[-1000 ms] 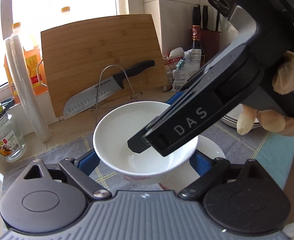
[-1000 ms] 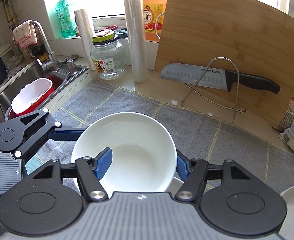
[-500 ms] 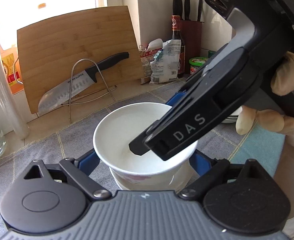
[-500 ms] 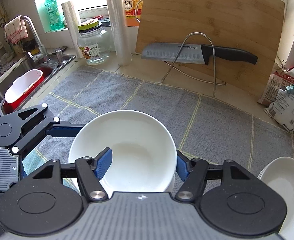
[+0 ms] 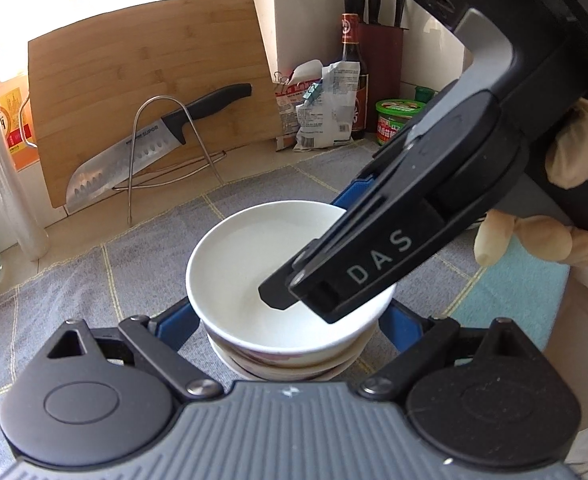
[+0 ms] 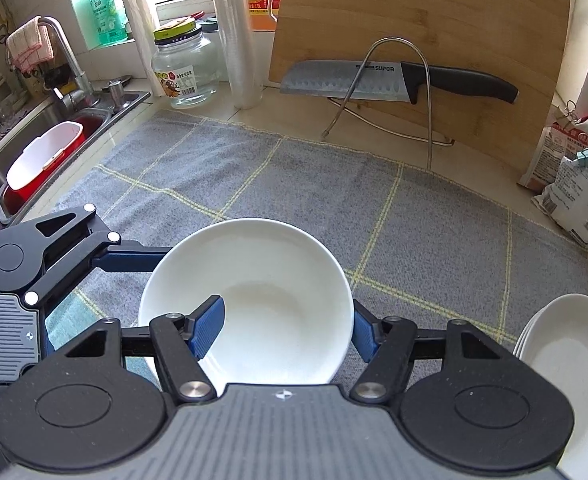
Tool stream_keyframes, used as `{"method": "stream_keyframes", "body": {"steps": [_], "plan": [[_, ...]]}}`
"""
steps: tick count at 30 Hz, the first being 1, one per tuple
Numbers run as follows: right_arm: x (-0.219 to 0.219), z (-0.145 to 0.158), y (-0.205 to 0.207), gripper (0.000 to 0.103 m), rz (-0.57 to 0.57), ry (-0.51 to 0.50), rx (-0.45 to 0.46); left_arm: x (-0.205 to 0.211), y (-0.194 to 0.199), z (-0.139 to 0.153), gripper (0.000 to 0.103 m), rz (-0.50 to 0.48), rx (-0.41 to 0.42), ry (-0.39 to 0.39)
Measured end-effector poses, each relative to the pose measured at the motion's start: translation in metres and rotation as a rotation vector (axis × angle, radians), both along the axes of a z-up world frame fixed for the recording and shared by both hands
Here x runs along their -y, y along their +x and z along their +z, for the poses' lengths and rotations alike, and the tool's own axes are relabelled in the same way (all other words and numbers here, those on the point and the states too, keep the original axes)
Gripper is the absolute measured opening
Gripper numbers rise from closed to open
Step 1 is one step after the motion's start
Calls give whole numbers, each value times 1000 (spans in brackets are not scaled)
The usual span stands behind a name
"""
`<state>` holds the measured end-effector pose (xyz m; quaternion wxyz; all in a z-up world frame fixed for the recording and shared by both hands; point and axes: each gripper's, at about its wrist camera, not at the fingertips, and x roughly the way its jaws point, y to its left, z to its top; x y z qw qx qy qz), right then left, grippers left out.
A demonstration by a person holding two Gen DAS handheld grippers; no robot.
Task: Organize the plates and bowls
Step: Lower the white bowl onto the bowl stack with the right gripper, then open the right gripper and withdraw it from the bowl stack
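Right wrist view: white bowl [image 6: 254,300] sits nested on a stack of bowls [image 5: 286,364] on the grey mat [image 6: 333,200]. Right gripper [image 6: 286,330] pinches its rim, one blue finger inside, one outside. Left gripper [image 5: 290,324] straddles the stack, fingers spread wide at either side, squeezing nothing. Plates [image 6: 565,364] wait at the right. My worry: letting go off-centre could leave the bowl tilted, and pulling away could drag the stack over.

White bowl [image 6: 262,304] upright, nested atop stacked bowls [image 5: 278,364].
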<state>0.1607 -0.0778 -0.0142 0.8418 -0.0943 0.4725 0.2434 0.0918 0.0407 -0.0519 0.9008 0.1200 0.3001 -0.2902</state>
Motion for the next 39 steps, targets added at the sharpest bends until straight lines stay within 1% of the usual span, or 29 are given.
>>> {"method": "stream_keyframes", "body": {"steps": [10,13,14,15,17,21,23,25,26,28,31,34,39], "plan": [[-5,-3,-2,72,35,-45,28,1,2,-1,95,4,-5,8],[-3,-3,-1,77,40,-23,19,2,1,-2,95,4,4,20],[-2,-3,-1,83,41,-11,16,3,0,-3,95,5,9,23],[-1,-3,-1,93,41,-2,21,3,0,-2,96,6,11,21],[-1,-2,-3,99,44,6,34,2,-3,-1,96,13,9,2],[0,-3,-3,100,56,16,26,-3,-10,1,98,16,-6,-33],[2,0,-2,100,66,34,24,-5,-16,2,98,25,-10,-37],[5,4,-1,100,74,51,33,-6,-22,3,99,54,-7,-40],[7,6,0,102,81,64,35,-7,-25,4,99,72,-8,-43],[10,10,1,103,97,84,52,-8,-31,6,99,122,0,-50],[14,14,4,103,128,106,64,-7,-38,7,99,211,9,-53],[18,14,8,103,172,124,58,-4,-45,9,99,316,15,-46],[23,13,6,103,279,143,52,-5,-60,12,99,489,15,-65]]}}
